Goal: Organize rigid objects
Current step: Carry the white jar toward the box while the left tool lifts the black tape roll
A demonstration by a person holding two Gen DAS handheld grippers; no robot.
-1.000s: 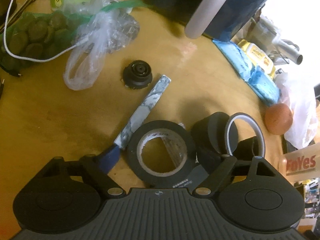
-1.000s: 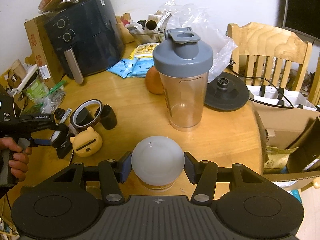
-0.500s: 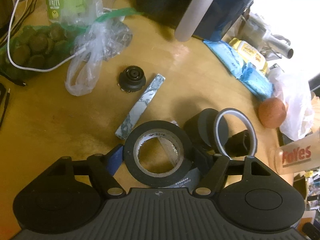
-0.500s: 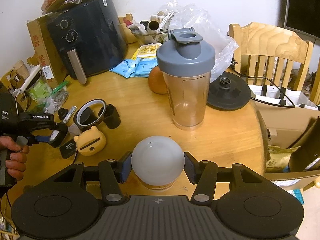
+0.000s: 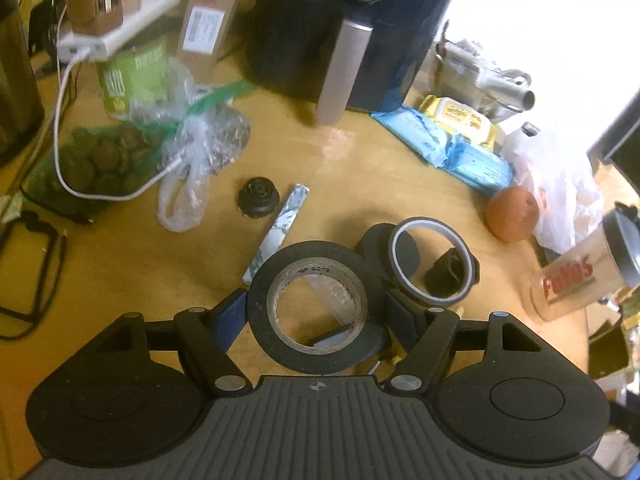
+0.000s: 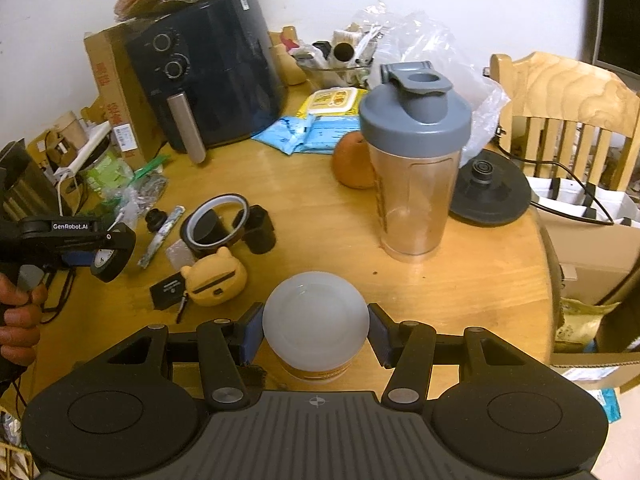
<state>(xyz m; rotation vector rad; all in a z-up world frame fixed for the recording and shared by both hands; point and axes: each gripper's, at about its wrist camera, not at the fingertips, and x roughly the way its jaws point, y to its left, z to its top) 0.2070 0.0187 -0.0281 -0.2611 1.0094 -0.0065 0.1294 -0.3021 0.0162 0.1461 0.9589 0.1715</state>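
The left gripper [image 5: 316,312] clamps the black tape roll [image 5: 316,312] squarely between its jaws, lifted off the table [image 5: 360,176]; the right gripper [image 6: 316,332] grips the white-lidded jar [image 6: 316,316], shaker bottle [image 6: 414,160] at one o'clock.

The table [image 6: 320,232] is smooth, shiny wood, the black tape roll [image 5: 316,312] looks dull with a paper ring inside, the jar's white lid [image 6: 316,314] is matt plastic, and the shaker cup [image 6: 412,200] is clear, glossy plastic.
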